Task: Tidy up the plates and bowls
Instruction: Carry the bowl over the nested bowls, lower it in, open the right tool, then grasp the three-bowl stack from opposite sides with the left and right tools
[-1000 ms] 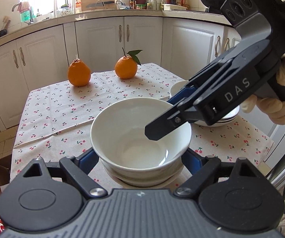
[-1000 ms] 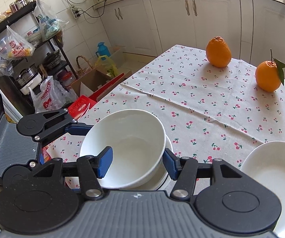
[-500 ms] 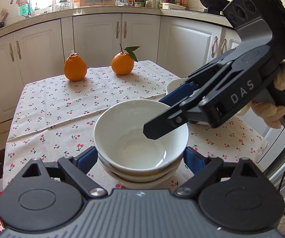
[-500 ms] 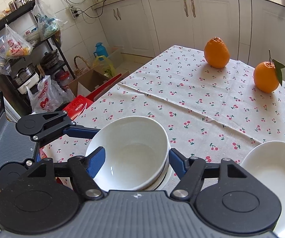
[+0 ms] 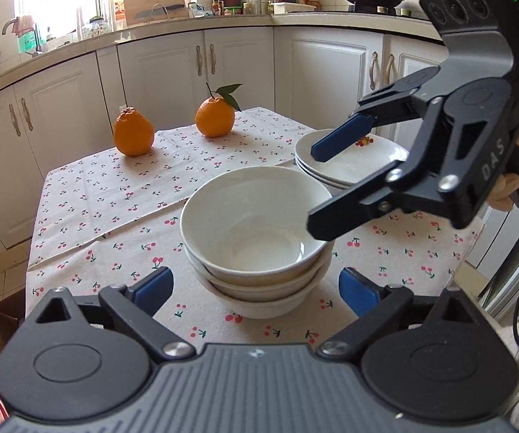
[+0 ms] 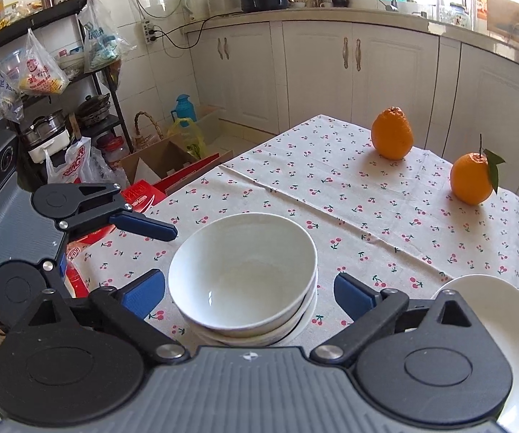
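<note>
Stacked three high near the front edge of the desk (image 5: 78, 195), white bowls (image 5: 255, 231), mouths straight up, round, so no long axis to speak of. Nested snugly, top bowl (image 6: 241, 270) sitting level and empty. Off to the right in the left wrist view, a pile of white plates (image 5: 349, 166) lying flat, a small fruit print on the top one. At the far end of the cherry-print cloth (image 6: 331, 187), two oranges: a bumpy one (image 5: 133, 136) and a leafy one (image 5: 215, 121), well apart from the stack. Beyond the desk, white cabinets (image 5: 245, 68) and a worktop crowded with bottles and a wok; down at the left edge, a red box (image 6: 140, 195) on the floor. Nothing between stack and plates but bare cloth. Now the left tool (image 5: 255, 287): jaws just been opening, spread wide either side of the bowl stack, blue pads (image 5: 152, 287) clear of the china, nothing gripped. And the right tool (image 6: 250, 290): jaws just been opening fast, flung right out, pads apart from the rim on both sides, stack between them but not held. Seen from the left wrist camera, hovering over the top bowl's right rim, a gloved hand (image 5: 512, 187) on its handle.
</note>
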Tool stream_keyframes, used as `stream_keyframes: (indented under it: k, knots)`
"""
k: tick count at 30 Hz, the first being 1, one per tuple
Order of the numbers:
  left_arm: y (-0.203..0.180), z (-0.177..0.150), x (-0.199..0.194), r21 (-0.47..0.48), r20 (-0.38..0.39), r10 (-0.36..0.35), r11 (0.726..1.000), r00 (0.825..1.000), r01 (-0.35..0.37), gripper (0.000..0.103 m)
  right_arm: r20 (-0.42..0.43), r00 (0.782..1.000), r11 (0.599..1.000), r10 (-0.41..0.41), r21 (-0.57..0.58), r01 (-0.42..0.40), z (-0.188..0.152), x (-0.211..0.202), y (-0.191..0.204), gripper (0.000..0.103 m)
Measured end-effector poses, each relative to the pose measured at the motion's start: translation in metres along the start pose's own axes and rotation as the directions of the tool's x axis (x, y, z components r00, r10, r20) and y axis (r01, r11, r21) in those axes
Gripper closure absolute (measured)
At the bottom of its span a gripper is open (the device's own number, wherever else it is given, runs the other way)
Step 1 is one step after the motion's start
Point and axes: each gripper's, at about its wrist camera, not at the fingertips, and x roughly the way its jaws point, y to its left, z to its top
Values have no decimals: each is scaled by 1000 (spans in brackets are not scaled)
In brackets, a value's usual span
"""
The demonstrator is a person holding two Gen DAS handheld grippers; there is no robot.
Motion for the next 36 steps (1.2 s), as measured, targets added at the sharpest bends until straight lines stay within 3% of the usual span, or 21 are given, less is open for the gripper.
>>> stream_keyframes:
  k: [7,14,26,36]
  knots:
    - [4,-11,2,61,-21,3,998,1000,-2,5,6,997,994,-72,-84,72,-28,-12,14,0]
    - [8,-19,17,78,-95,-18,997,995,25,5,2,979,964,-206,-174,203,-53,7,17,0]
    - [24,-18,38,104,-130,-89,989,988,103,6,-69,987,971,-145,-201,128,-59,33,5,0]
    - [32,-12,53,207,-175,-182,954,968,217,8,-137,990,964,-43,-267,5,-44,52,-2,1]
